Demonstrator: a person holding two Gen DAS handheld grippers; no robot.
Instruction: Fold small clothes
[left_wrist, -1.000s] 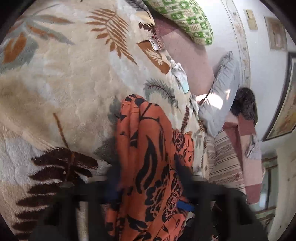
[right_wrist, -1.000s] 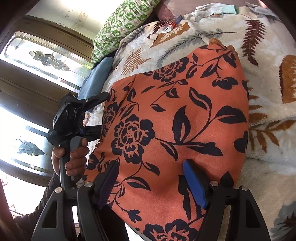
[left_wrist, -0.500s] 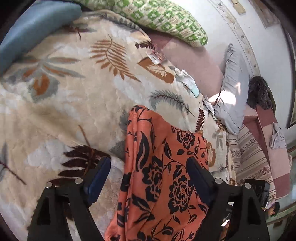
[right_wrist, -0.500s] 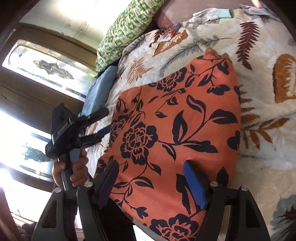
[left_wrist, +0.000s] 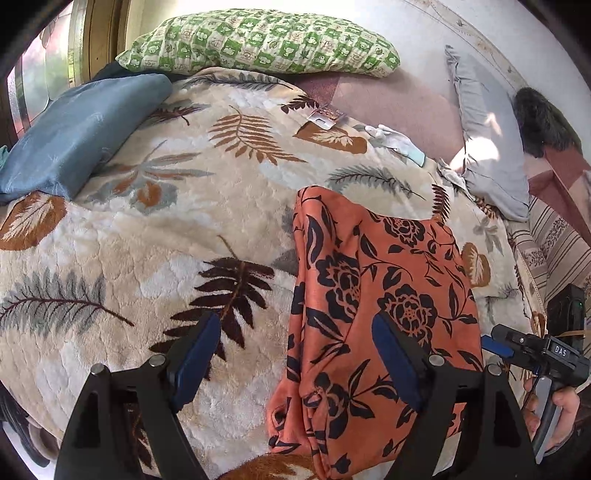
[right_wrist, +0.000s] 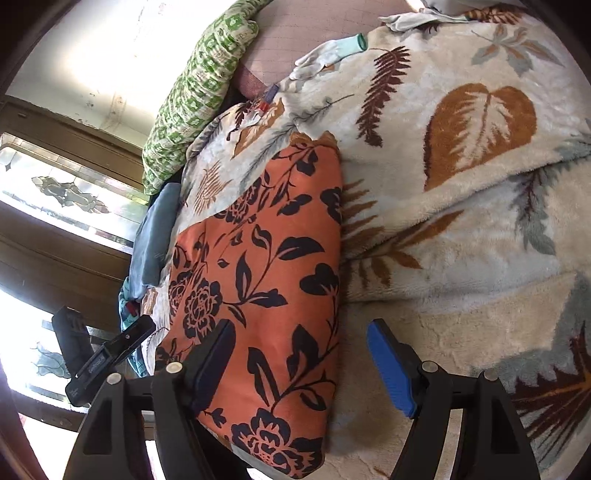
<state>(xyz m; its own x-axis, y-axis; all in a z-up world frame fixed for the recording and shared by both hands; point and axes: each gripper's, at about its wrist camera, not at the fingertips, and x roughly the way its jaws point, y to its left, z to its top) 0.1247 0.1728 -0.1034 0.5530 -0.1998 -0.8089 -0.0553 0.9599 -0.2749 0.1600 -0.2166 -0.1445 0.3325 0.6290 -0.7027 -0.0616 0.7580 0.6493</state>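
An orange garment with a black flower print (left_wrist: 373, 306) lies folded on a cream leaf-print blanket (left_wrist: 147, 240). My left gripper (left_wrist: 295, 354) is open and empty, hovering over the garment's left edge. In the right wrist view the garment (right_wrist: 266, 280) lies as a long folded strip, and my right gripper (right_wrist: 303, 365) is open and empty over its right edge. The right gripper shows at the right edge of the left wrist view (left_wrist: 535, 350); the left gripper shows at the left of the right wrist view (right_wrist: 107, 354).
A green patterned pillow (left_wrist: 258, 44) and a blue pillow (left_wrist: 74, 133) lie at the far side of the bed. A grey cushion (left_wrist: 487, 136) and a pale glove (left_wrist: 399, 142) lie to the right. Windows (right_wrist: 55, 192) stand beyond the bed.
Both grippers have pulled back from the garment. The left one, close over the cloth a second ago, now stands open above it. The right view has swung right, over the garment's right edge.
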